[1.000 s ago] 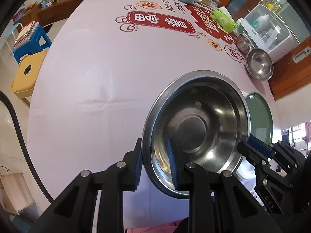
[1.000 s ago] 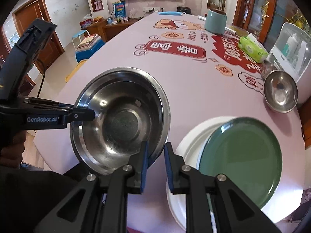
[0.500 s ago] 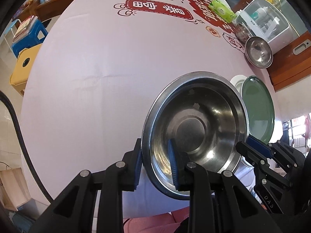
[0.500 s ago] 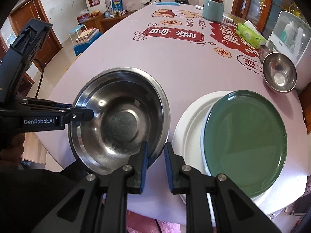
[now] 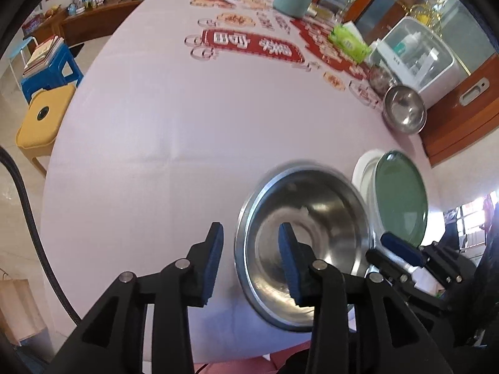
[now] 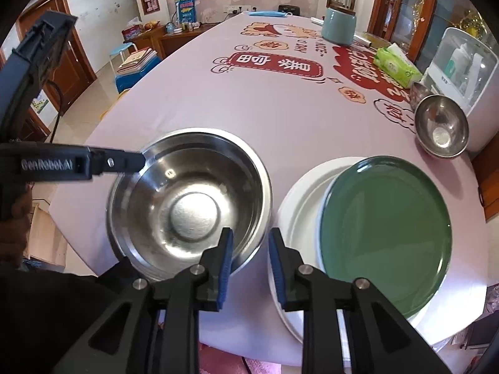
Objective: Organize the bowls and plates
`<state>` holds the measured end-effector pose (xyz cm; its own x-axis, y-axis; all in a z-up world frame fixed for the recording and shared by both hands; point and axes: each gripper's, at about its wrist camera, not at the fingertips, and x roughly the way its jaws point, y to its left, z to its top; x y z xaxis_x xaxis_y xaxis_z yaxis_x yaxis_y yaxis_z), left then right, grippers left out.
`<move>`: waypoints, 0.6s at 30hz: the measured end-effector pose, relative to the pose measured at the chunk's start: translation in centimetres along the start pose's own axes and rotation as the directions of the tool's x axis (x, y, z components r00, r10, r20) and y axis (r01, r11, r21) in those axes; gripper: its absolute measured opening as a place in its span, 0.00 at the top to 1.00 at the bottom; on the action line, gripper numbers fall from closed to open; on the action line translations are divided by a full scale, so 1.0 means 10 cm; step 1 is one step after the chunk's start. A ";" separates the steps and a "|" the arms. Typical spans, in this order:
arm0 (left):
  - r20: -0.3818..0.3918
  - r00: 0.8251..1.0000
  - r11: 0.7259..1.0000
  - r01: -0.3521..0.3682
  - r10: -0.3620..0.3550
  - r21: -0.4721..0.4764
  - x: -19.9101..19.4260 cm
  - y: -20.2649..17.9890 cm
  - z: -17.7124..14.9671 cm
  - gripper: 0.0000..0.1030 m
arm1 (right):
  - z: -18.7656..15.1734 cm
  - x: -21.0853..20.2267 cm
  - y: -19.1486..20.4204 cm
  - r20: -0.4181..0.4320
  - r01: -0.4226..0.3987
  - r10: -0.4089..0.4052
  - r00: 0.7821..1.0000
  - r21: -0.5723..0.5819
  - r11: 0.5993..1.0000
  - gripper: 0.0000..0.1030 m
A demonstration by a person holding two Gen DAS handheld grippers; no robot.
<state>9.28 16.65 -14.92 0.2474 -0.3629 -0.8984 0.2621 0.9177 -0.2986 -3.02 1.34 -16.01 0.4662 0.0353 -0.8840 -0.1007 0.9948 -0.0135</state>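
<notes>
Left gripper [image 5: 251, 260] jaws opening, pads straddling steel bowl [image 5: 308, 243] rim, not pressing. Right gripper [image 6: 249, 260] jaws opening, straddling rim likewise.

Large bowl [image 6: 190, 202] on table [image 6: 280, 109], left of stacked plates [image 6: 383, 227]; small bowl [image 6: 441, 126] behind plates.

You had bright daylight, heavy fisheye curvature at edges; the large round steel bowl [image 5: 304, 243] was motion-blurred, with glare inside.
</notes>
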 end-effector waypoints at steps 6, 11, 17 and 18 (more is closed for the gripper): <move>0.086 0.996 1.000 0.010 -0.010 -0.001 -0.16 -0.09 0.21 0.55 | 0.01 -0.10 -0.09 0.035 0.027 -0.027 0.999 -0.002 1.000 0.66; 0.138 0.990 0.999 0.007 -0.012 0.035 -0.28 -0.26 0.32 0.54 | -0.01 -0.22 -0.19 0.081 0.054 -0.053 0.995 -0.009 0.999 0.65; 0.160 0.987 0.998 -0.005 -0.006 0.070 -0.32 -0.57 0.35 0.53 | -0.03 -0.38 -0.45 0.128 0.091 -0.088 0.988 -0.017 0.996 0.59; 0.157 0.988 0.997 -0.019 0.008 0.070 -0.31 -0.63 0.34 0.53 | -0.04 -0.41 -0.50 0.131 0.093 -0.090 0.987 -0.014 0.996 0.58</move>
<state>10.01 11.42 -9.11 0.3925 -0.3768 -0.8390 0.3221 0.9108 -0.2583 -4.77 -3.79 -12.52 0.5843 -0.0423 -0.8105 -0.0691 0.9924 -0.1016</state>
